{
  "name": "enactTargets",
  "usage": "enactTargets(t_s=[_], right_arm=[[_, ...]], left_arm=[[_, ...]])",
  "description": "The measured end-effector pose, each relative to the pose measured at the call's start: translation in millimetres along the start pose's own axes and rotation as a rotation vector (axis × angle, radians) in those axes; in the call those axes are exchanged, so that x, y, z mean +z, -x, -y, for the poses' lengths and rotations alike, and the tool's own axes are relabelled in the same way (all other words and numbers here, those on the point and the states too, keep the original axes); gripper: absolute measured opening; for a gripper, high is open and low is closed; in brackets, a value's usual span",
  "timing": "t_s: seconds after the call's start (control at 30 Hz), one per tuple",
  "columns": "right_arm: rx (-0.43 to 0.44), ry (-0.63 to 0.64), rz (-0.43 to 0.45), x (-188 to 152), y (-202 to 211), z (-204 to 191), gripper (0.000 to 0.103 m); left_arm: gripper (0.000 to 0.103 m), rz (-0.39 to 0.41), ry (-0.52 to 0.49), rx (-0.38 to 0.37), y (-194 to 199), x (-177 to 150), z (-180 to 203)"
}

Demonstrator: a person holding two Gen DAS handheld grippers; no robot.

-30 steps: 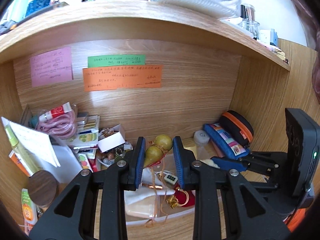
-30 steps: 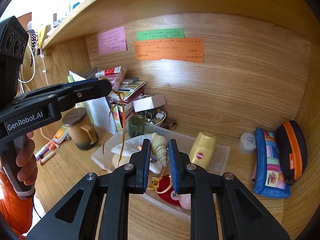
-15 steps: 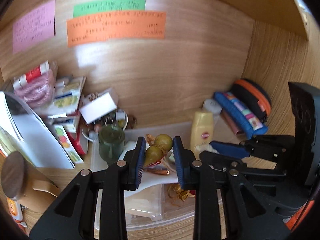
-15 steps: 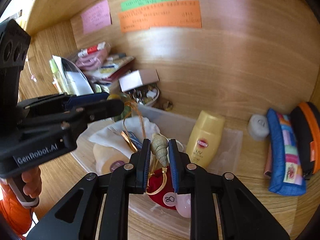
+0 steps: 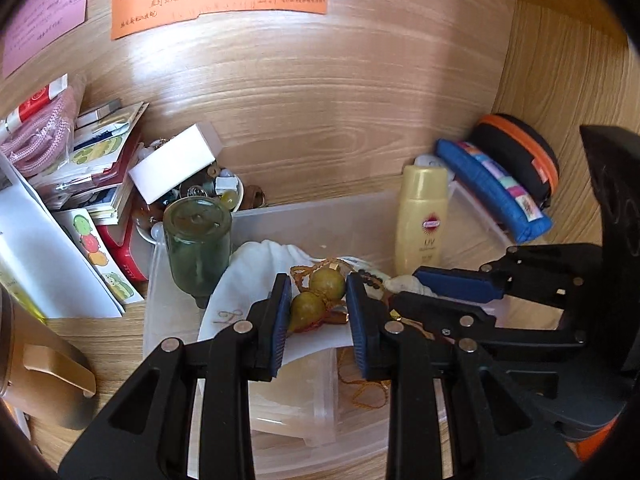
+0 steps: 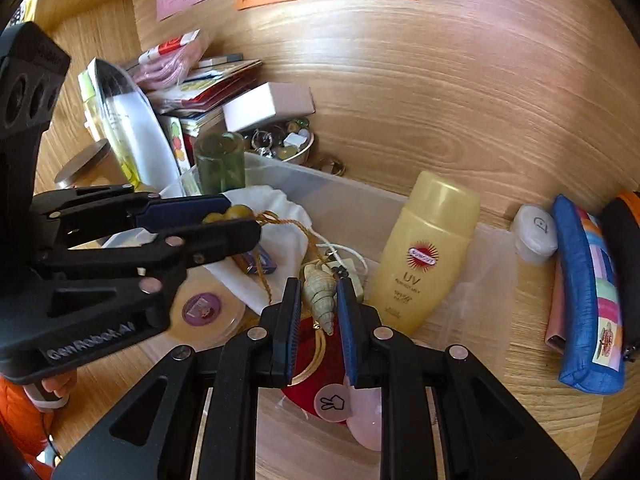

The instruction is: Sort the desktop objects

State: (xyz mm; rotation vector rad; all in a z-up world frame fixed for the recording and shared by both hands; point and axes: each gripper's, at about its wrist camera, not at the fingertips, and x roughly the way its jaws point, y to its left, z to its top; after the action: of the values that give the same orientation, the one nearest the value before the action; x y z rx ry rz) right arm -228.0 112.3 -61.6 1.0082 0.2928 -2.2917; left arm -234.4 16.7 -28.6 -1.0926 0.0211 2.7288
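Left wrist view has the left gripper (image 5: pixel 317 312) with its jaws nearly closed, pinching a small olive-green double-bulb gourd charm (image 5: pixel 316 298) with a golden cord, right above the clear plastic storage bin (image 5: pixel 320 216). Over the same bin, the right gripper (image 6: pixel 319 312) is clamped tight on a beige spiral seashell (image 6: pixel 320 290), point facing down. Inside the bin: a yellow UV sunscreen bottle (image 6: pixel 424 258) leaning at the back, a white drawstring cloth pouch (image 5: pixel 256 276), a dark green glass jar (image 5: pixel 198 244) in the left corner. Just right of the bin sits a blue patchwork pencil case (image 6: pixel 588 292).
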Motion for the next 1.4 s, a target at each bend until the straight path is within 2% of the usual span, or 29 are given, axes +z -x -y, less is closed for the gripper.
enactTargets(t_s=[0.43,0.5,0.53,0.57,0.7,0.77,0.8,0.83,0.87,1.03,1.1,1.17,1.2,1.27,1.4], right_arm=[[-0.043,0.039,-0.014,-3.3,-9.0,-2.7,0.016],[-0.053,0.047,-0.008,-3.2,-7.5,-3.0,0.016],[-0.056,0.051,-0.005,-2.9,-6.8,-3.3,0.017],[-0.060,0.054,-0.003,-2.7,-6.2,-3.6,0.020],[-0.075,0.056,0.014,-3.0,-3.5,-3.4,0.029],[-0.077,0.055,0.021,-2.8,-1.3,-2.4,0.031],[-0.077,0.055,0.024,-2.5,-0.8,-2.1,0.034],[-0.082,0.055,0.032,-2.5,0.4,-2.0,0.041],[-0.094,0.058,0.041,-2.2,1.7,-2.2,0.047],[-0.112,0.074,0.063,-0.8,3.8,-5.2,0.048],[-0.120,0.078,0.063,-0.4,3.7,-5.6,0.048],[-0.127,0.073,0.060,0.4,4.2,-4.0,0.050],[-0.123,0.066,0.058,0.4,5.0,-2.9,0.053],[-0.115,0.037,0.055,2.0,7.7,1.0,0.074],[-0.148,0.026,0.079,5.9,18.8,1.2,0.079]], left_arm=[[0.032,-0.018,0.000,0.039,-8.8,-2.8,-4.1],[0.036,-0.014,0.002,0.041,-7.5,-2.7,-4.5],[0.042,-0.010,0.004,0.046,-6.5,-2.6,-5.1],[0.048,-0.006,0.006,0.050,-5.4,-2.5,-5.8],[0.053,0.019,0.025,0.049,2.2,-0.2,-10.6],[0.061,0.025,0.032,0.050,3.9,0.1,-12.4],[0.064,0.028,0.038,0.048,4.8,0.2,-13.8],[0.071,0.030,0.042,0.041,5.7,0.0,-15.0],[0.074,0.031,0.050,0.023,7.1,-0.1,-16.8],[0.074,0.045,0.068,0.018,13.1,2.0,-20.7],[0.076,0.047,0.070,0.032,14.3,2.0,-22.6],[0.083,0.050,0.071,0.053,18.7,0.8,-25.1],[0.084,0.050,0.078,0.055,20.4,0.9,-26.0],[0.091,0.056,0.096,0.048,28.7,1.1,-29.9],[0.094,0.075,0.105,0.073,47.0,0.0,-32.1]])
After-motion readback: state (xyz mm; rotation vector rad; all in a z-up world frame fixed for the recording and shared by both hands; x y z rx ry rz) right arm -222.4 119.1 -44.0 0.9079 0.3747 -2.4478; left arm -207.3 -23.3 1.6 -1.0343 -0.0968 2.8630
